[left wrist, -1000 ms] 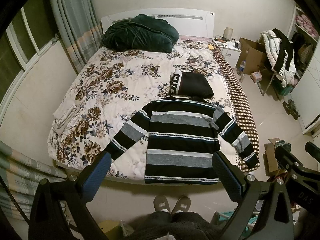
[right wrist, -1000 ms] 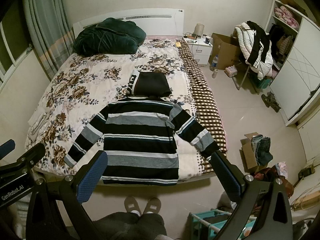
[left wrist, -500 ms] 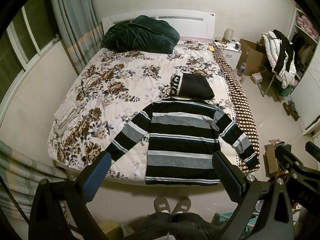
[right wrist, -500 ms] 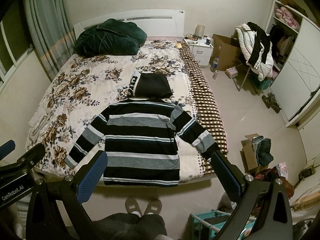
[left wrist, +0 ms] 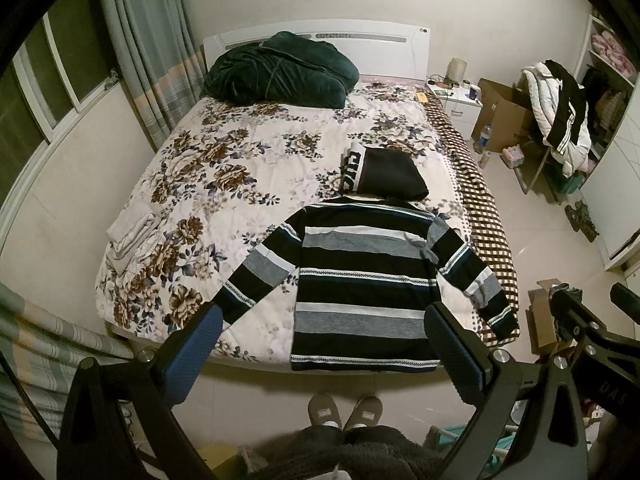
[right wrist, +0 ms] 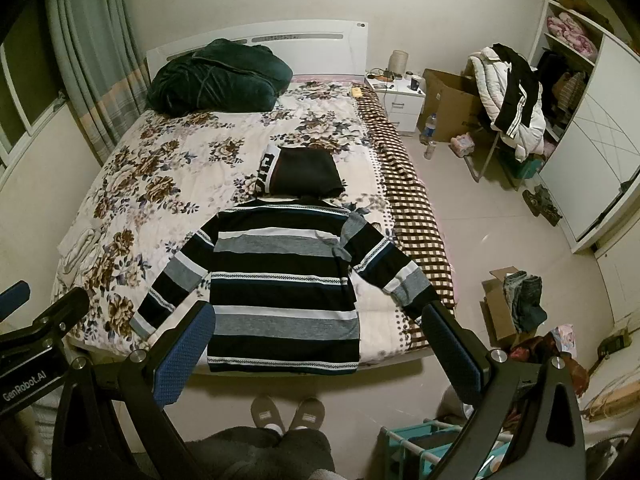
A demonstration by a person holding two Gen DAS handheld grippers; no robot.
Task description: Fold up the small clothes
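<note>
Striped hoodie lies flat and unfolded at the near edge of the bed, sleeves spread; left gripper and right gripper hover wide, empty. Folding not started.

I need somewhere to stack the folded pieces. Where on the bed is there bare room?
Free: the floral quilt between the dark green bundle, white cloths and striped hoodie. Crowded: the foot-right corner, under the hoodie.

Home bedroom; floral bed, curtains, nightstand, wardrobe
</note>
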